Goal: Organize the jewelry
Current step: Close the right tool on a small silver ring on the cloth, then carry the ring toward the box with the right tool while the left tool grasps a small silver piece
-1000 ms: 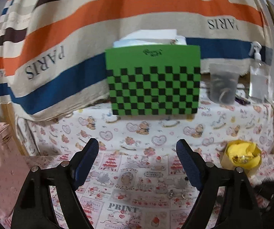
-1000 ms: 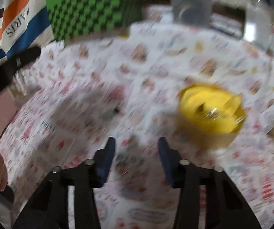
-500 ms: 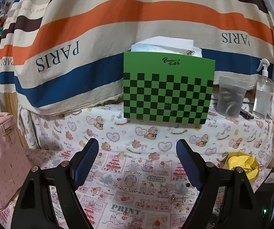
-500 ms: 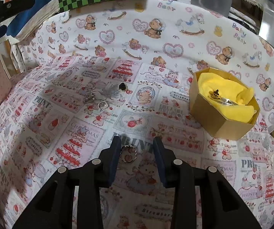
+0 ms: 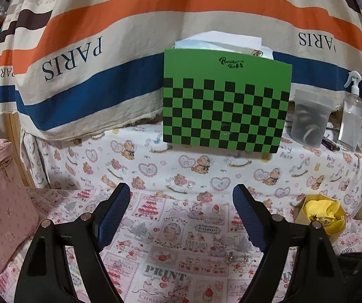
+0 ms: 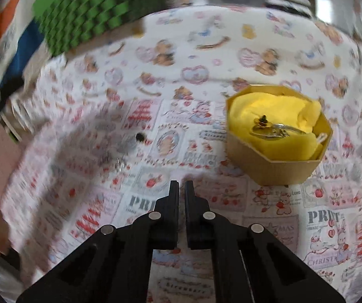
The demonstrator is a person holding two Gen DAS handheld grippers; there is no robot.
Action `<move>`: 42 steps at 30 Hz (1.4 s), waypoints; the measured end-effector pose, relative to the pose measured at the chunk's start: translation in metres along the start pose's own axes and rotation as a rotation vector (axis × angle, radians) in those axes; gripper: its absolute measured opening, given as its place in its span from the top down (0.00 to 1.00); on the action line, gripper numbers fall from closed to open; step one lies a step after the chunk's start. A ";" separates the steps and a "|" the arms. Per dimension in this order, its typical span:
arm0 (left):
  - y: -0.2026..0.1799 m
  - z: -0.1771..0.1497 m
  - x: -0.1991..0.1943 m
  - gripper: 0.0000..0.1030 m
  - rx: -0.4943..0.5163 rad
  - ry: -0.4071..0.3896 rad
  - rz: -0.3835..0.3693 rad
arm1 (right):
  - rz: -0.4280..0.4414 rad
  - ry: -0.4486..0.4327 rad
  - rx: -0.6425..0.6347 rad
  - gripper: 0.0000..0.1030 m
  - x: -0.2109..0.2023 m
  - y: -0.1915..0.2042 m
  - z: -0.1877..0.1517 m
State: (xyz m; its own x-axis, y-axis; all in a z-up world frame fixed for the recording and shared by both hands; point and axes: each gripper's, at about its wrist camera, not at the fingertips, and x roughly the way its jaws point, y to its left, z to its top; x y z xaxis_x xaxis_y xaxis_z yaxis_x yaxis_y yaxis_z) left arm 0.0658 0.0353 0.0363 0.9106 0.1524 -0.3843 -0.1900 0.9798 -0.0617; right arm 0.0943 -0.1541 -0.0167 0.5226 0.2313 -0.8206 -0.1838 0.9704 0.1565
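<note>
Right gripper (image 6: pixel 181 185) has its fingers nearly together — whether a ring sits between them I cannot tell. Next call: carry across to the yellow-lined box (image 6: pixel 277 161), where jewelry (image 6: pixel 269 128) already lies. Loose pieces (image 6: pixel 120 151) wait on the printed cloth (image 6: pixel 256 197). Left gripper (image 5: pixel 181 217) hangs spread wide, facing the checkered board (image 5: pixel 226 106).

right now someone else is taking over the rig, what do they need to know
Left gripper: open, empty, held above the cloth.
Right gripper: fingers nearly closed; whether a small piece is pinched between them cannot be told.
Octagonal box with yellow lining sits right of the right gripper, with at least one gold piece already inside.
Still loose on the printed cloth: a dark bead and some small silvery pieces, blurred.
Left to do: move the loose pieces into the box.
</note>
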 end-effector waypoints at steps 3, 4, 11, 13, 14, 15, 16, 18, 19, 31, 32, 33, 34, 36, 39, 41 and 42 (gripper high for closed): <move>0.000 0.000 0.000 0.20 -0.001 -0.001 0.001 | 0.007 0.000 0.031 0.95 -0.004 -0.011 0.005; 0.001 0.000 0.000 0.20 -0.003 -0.004 0.003 | 0.003 -0.003 0.036 0.95 -0.006 -0.012 0.005; 0.004 0.002 -0.003 0.20 -0.017 -0.010 0.001 | -0.036 0.072 0.010 0.80 -0.005 -0.004 0.004; 0.004 0.002 -0.004 0.20 -0.018 -0.010 0.003 | -0.061 0.076 -0.022 0.71 -0.004 0.002 0.001; 0.004 0.003 -0.004 0.20 -0.018 -0.010 0.005 | -0.081 0.081 -0.036 0.71 -0.003 0.005 -0.001; 0.004 0.003 -0.004 0.20 -0.018 -0.009 0.006 | -0.095 0.085 -0.041 0.71 -0.001 0.007 -0.002; 0.005 0.002 -0.004 0.20 -0.019 -0.008 0.006 | -0.107 0.093 -0.046 0.71 0.001 0.008 -0.004; 0.005 0.002 -0.004 0.20 -0.019 -0.008 0.007 | -0.110 0.117 -0.067 0.71 0.006 0.012 -0.007; 0.005 0.003 -0.004 0.20 -0.019 -0.008 0.008 | -0.119 0.117 -0.078 0.71 0.006 0.013 -0.009; 0.007 0.003 -0.004 0.20 -0.023 -0.007 0.014 | -0.104 0.135 -0.085 0.72 0.008 0.020 -0.014; 0.007 0.003 -0.004 0.20 -0.023 -0.008 0.015 | -0.105 0.132 -0.079 0.77 0.008 0.019 -0.014; 0.007 0.003 -0.004 0.20 -0.023 -0.007 0.014 | -0.110 0.129 -0.074 0.79 0.010 0.018 -0.014; 0.007 0.003 -0.004 0.20 -0.023 -0.006 0.012 | -0.116 0.122 -0.069 0.79 0.010 0.017 -0.014; 0.007 0.003 -0.004 0.20 -0.021 -0.004 0.011 | -0.120 0.118 -0.064 0.79 0.011 0.015 -0.013; 0.006 0.002 -0.003 0.20 -0.016 -0.002 0.011 | -0.125 0.113 -0.045 0.80 0.011 0.011 -0.012; 0.005 0.002 -0.003 0.20 -0.014 0.000 0.010 | -0.132 0.109 -0.036 0.80 0.011 0.009 -0.011; 0.004 0.001 -0.002 0.20 -0.013 0.001 0.010 | -0.135 0.106 -0.033 0.80 0.011 0.009 -0.010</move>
State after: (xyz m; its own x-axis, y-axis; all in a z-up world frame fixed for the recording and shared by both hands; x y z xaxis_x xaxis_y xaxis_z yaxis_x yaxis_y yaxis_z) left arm 0.0634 0.0393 0.0382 0.9081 0.1617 -0.3863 -0.2037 0.9765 -0.0701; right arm 0.0901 -0.1439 -0.0297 0.4539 0.0888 -0.8866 -0.1460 0.9890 0.0243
